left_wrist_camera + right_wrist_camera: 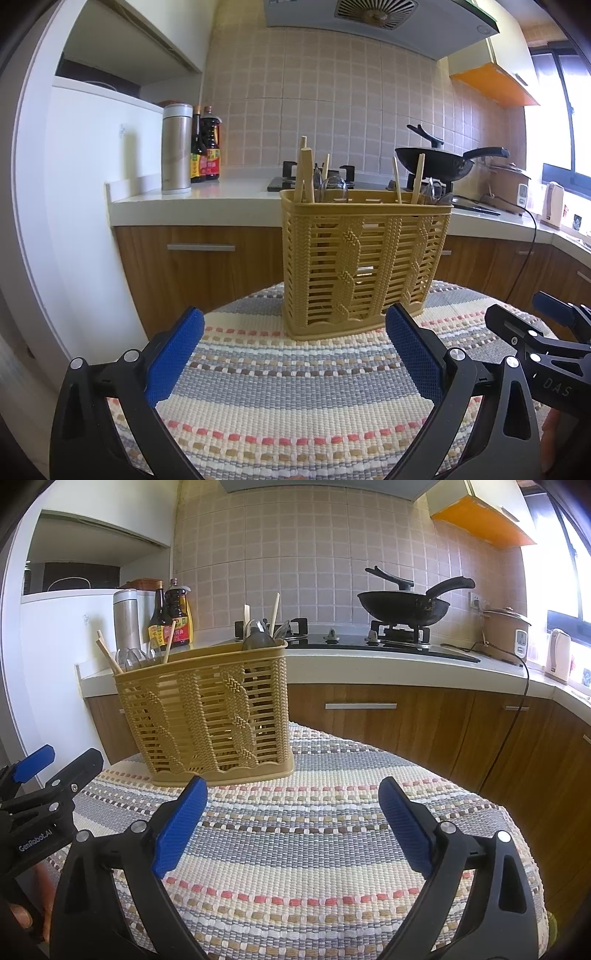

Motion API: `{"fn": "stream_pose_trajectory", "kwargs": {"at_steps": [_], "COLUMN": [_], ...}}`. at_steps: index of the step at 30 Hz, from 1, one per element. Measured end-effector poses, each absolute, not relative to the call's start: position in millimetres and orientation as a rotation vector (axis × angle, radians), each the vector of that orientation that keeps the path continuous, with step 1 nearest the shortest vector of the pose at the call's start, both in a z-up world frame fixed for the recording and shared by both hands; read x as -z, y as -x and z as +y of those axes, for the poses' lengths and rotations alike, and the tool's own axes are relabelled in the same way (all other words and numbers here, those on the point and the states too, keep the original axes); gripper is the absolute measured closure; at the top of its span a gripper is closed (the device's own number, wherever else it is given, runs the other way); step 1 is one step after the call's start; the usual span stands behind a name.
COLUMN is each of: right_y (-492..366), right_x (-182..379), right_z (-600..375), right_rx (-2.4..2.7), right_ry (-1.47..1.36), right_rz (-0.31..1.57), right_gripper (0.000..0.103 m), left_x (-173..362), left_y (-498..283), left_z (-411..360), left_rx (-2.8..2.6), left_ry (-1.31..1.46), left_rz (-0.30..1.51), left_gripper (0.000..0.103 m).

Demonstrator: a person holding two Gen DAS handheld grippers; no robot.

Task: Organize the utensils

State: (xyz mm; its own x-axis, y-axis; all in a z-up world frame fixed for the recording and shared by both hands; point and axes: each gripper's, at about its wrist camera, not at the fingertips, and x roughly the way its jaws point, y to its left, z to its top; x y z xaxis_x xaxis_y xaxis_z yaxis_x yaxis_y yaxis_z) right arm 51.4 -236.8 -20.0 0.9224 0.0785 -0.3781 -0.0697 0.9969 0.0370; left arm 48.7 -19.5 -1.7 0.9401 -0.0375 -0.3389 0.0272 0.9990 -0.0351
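Note:
A tan slatted utensil basket (362, 266) stands upright on the striped woven mat (295, 406); in the right wrist view the basket (207, 716) is at the left. Wooden chopsticks (306, 173) and clear plastic spoons (332, 186) stick up out of it at both ends; they also show in the right wrist view, chopsticks (109, 657) and spoons (258, 635). My left gripper (295, 328) is open and empty, just in front of the basket. My right gripper (291, 797) is open and empty, to the right of the basket. Each gripper shows at the edge of the other's view.
Behind the mat runs a white kitchen counter (207, 195) with wooden cabinets, a steel flask (176, 147), sauce bottles (207, 151), a gas hob with a black wok (402, 607), a rice cooker (504, 627) and its hanging cable (517, 701). The mat's rounded edge drops off at the far side.

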Motion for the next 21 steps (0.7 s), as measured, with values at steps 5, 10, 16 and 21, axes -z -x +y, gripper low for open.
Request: {"fn": "stream_pose_trajectory", "kwargs": {"at_steps": [5, 10, 16, 21], "right_y": [-51.2, -51.4, -50.7, -49.3], "right_x": [20.2, 20.2, 20.5, 20.2], "right_z": [-235.6, -236.3, -235.2, -233.5], "right_rx": [-0.076, -0.077, -0.082, -0.087], "right_ry": [-0.021, -0.022, -0.019, -0.006], "right_rz": [0.390, 0.390, 0.388, 0.384], "right_gripper": [0.013, 0.013, 0.013, 0.013], "left_x": [1.6, 2.1, 2.3, 2.2], "left_y": [-48.8, -49.5, -50.3, -50.4], "left_z": [-20.7, -20.5, -20.5, -20.4], "left_rx": [0.034, 0.033, 0.033, 0.033], "left_ry": [0.026, 0.030, 0.032, 0.032], "left_rz": [0.347, 0.352, 0.357, 0.357], "left_gripper": [0.008, 0.008, 0.008, 0.008]}}
